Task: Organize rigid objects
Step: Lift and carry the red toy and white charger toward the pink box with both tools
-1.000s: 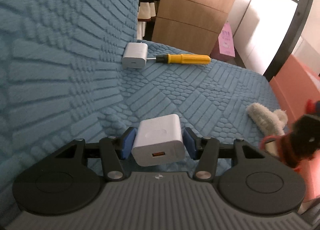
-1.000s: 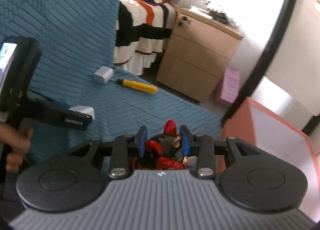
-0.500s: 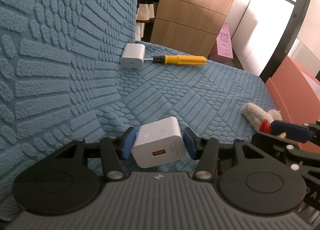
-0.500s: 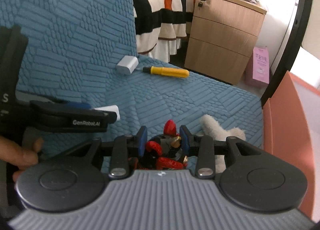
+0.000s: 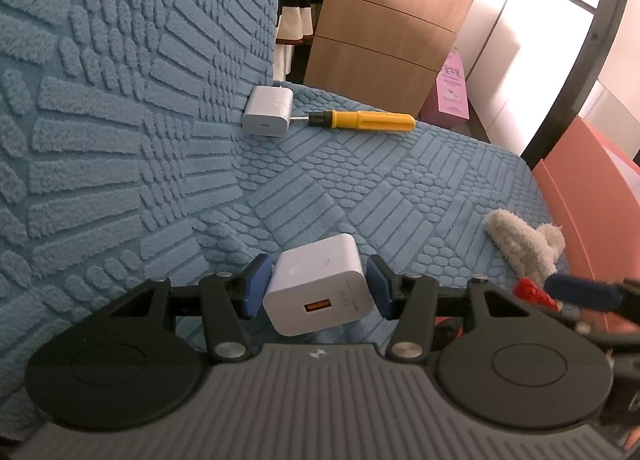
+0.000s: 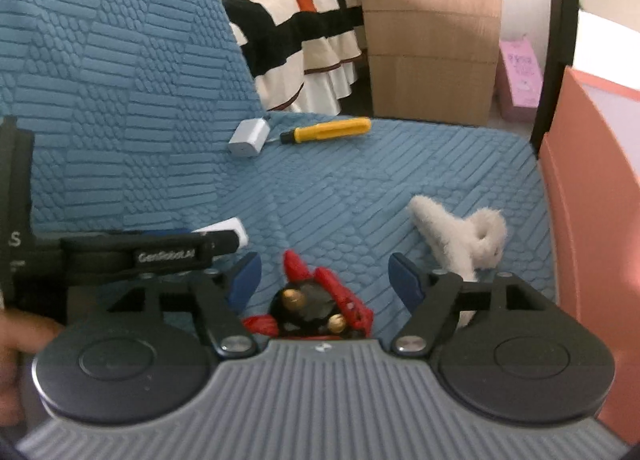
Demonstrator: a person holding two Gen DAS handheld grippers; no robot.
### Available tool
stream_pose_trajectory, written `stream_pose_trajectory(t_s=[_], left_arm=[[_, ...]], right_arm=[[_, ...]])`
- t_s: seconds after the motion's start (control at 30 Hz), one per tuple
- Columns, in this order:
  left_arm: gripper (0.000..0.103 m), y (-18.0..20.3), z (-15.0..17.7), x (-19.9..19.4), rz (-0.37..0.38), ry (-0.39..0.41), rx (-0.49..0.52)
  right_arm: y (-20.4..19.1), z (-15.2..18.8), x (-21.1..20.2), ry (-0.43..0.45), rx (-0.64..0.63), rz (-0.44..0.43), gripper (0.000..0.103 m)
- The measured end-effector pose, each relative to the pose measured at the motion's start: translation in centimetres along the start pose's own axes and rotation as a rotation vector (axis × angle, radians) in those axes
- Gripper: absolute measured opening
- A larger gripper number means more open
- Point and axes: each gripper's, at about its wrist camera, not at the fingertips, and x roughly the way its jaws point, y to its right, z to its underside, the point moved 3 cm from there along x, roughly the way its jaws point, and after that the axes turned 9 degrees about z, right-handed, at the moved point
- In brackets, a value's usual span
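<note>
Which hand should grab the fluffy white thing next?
Right. The right gripper has just opened and sits beside the fluffy white thing; the left gripper holds a white charger.

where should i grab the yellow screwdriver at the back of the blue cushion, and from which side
Grip the yellow screwdriver across the middle of its thick yellow handle, coming down from above. It lies flat on the blue cushion, so the handle's long sides are free for the fingers to straddle. Stay off the thin metal tip: it points at the white charger, seemingly touching it, leaving little room there.

Two close wrist views, angled down along the jaws, sharing blue sofa seat (image 5: 400,188), yellow screwdriver (image 6: 326,130), right view slightly blurred
</note>
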Motion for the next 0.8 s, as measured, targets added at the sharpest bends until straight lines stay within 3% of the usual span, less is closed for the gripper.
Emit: stream_pose_trajectory(t_s=[0.17, 0.4, 0.47, 0.8], left_arm=[[0.059, -0.1, -0.1, -0.1, 0.001, 0.005, -0.008], [0.059, 0.0, -0.2, -0.1, 0.007, 0.006, -0.010], [0.059, 0.1, -0.2, -0.2, 0.016, 0.008, -0.013], [0.058, 0.3, -0.3, -0.8, 0.063, 0.015, -0.045]], right_arm=[[-0.7, 0.8, 0.4, -0.034, -0.015, -0.038, 0.072], [-0.9, 2.0, 2.0, -0.068, -0.030, 0.044, 0.071], [-0.5, 2.3, 2.3, -0.080, -0.007, 0.052, 0.063], [-0.2, 2.4, 0.7, -0.025, -0.017, 0.089, 0.063]])
